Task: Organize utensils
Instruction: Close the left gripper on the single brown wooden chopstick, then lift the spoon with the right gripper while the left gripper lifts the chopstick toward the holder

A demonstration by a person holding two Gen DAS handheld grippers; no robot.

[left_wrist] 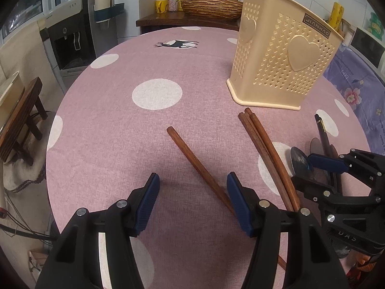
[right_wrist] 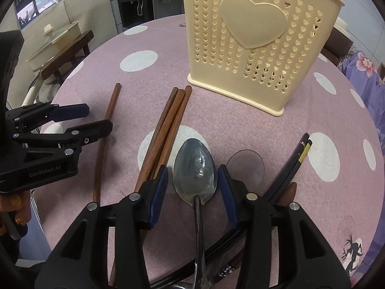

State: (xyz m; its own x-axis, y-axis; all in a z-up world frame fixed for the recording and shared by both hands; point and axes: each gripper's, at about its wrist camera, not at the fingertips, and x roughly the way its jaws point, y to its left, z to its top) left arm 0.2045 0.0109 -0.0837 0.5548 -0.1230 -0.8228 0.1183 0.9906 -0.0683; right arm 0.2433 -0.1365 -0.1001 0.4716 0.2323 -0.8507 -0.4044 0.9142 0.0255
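A cream perforated utensil holder (left_wrist: 279, 55) with heart shapes stands upright on the pink dotted table; it also shows in the right wrist view (right_wrist: 255, 38). My left gripper (left_wrist: 192, 187) is open, low over the cloth, with a single brown chopstick (left_wrist: 192, 159) lying between its fingers. Three brown chopsticks (left_wrist: 267, 149) lie together to its right, also in the right wrist view (right_wrist: 168, 130). My right gripper (right_wrist: 191, 180) is open around a metal spoon (right_wrist: 195, 166) that lies on the table. Black chopsticks (right_wrist: 291, 166) lie to the spoon's right.
The round table (left_wrist: 144, 72) has a pink cloth with white dots. A wooden stool (left_wrist: 21, 120) and a water dispenser (left_wrist: 69, 36) stand to the left. A woven basket (left_wrist: 209, 4) sits on a counter behind. A pot (right_wrist: 55, 41) rests on the stool.
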